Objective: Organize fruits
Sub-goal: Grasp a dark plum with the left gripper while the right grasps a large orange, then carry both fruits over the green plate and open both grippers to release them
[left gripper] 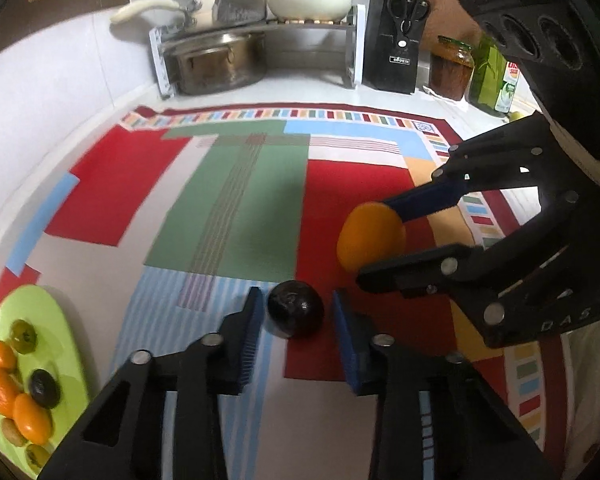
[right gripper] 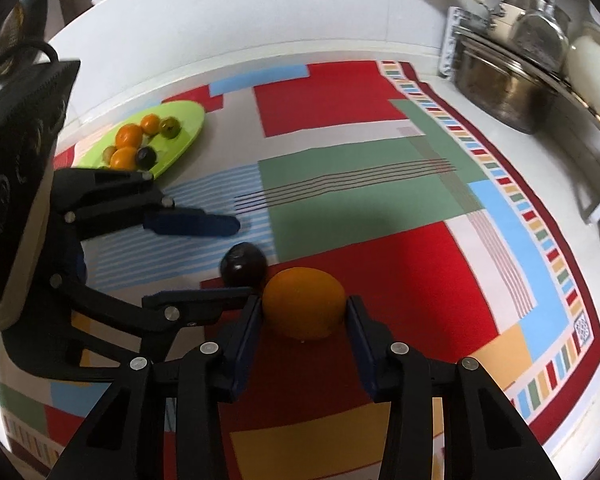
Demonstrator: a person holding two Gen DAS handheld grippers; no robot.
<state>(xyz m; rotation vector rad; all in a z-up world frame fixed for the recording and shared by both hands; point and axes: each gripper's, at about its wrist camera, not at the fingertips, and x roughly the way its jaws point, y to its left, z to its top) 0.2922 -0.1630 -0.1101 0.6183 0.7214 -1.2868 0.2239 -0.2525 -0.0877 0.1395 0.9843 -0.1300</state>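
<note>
Jaws of the left gripper (left gripper: 294, 322) flank a dark plum (left gripper: 295, 314) without touching, the right gripper (right gripper: 304, 314) clasps an orange (right gripper: 304, 304) on the cloth-covered table (left gripper: 100, 92); crowded fruits may get knocked rolling.

Two claws: left (left gripper: 294, 322), right (right gripper: 304, 322). One dark plum (left gripper: 295, 314) between left fingers, gaps both sides. One orange (right gripper: 304, 304) between right pads, touching both. One green plate (left gripper: 62, 322) far left of left claw, holding seven small fruits: three orange, one dark, three greenish. One cloth (left gripper: 240, 208) beneath.
</note>
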